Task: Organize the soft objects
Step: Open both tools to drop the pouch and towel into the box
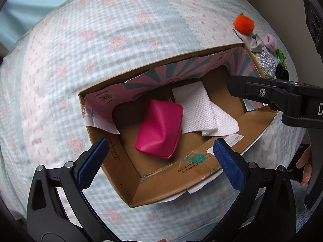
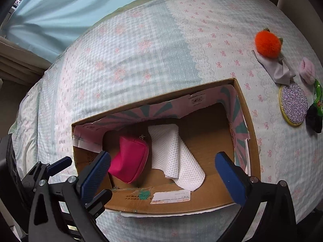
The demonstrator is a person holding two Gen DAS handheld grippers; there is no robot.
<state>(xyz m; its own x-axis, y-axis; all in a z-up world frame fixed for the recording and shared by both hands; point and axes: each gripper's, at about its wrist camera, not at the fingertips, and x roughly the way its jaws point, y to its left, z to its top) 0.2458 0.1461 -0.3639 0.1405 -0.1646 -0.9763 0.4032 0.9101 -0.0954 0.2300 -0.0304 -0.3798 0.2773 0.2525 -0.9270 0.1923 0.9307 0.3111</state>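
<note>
An open cardboard box lies on the bed. Inside it a magenta pouch rests beside a crumpled white paper towel. My left gripper hovers over the box's near wall, jaws wide open, nothing between them. My right gripper hangs above the box interior, also open and empty; one of its black fingers reaches in from the right in the left wrist view. On the bed beyond the box sit an orange pom-pom, a grey cloth and a pink scrunchie.
A glittery round pad, a green packet and a black fuzzy item lie at the bed's right edge. A light blue curtain hangs behind the bed. A person's fingers show at the right.
</note>
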